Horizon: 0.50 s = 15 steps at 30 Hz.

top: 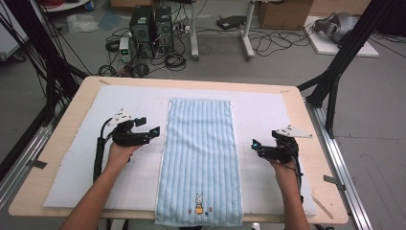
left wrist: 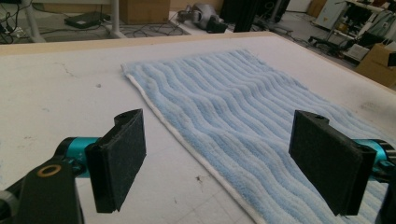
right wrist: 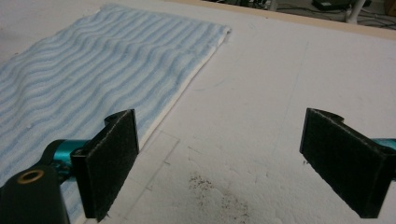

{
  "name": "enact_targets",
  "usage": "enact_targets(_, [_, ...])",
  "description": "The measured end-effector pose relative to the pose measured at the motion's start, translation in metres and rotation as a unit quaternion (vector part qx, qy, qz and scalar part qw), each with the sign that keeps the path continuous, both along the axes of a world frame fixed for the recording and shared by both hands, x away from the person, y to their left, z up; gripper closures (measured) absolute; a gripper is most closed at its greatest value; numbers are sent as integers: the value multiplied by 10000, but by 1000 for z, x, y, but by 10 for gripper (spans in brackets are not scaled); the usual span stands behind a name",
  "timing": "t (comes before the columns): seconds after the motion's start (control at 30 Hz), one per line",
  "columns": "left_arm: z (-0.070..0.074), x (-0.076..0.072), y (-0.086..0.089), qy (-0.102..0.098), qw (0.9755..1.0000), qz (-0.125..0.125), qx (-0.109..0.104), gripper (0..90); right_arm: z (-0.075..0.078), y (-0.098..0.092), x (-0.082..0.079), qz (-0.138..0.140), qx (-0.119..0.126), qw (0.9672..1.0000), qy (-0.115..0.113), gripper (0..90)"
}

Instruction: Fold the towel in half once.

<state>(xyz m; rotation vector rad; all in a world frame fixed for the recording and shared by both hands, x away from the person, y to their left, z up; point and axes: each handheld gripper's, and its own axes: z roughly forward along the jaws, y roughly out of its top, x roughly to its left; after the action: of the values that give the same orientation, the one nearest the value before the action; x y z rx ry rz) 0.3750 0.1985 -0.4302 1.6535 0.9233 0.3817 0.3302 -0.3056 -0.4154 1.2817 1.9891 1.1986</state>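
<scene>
My work surface is a light wooden table covered by a white mat, standing on a grey floor under even, diffuse light. Beyond its far edge I see two black computer towers amid loose cables, the white legs of a second table, a cardboard box and a white board lying on the floor. Black frame struts rise at both sides of my table, and metal rails run along the floor beside it.

Lab: computer towers, floor cables, cardboard boxes, black frame struts.
</scene>
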Motion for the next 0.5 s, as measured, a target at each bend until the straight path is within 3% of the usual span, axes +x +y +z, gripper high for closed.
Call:
enact_targets(0.37, [-6, 2, 0, 280, 9996, 5, 100, 242, -4, 5, 3, 130, -40, 9998, 108, 109])
enact_targets(0.5, [-8, 4, -3, 394, 9991, 153, 103, 241, -5, 7, 5, 205, -66, 9997, 126, 109])
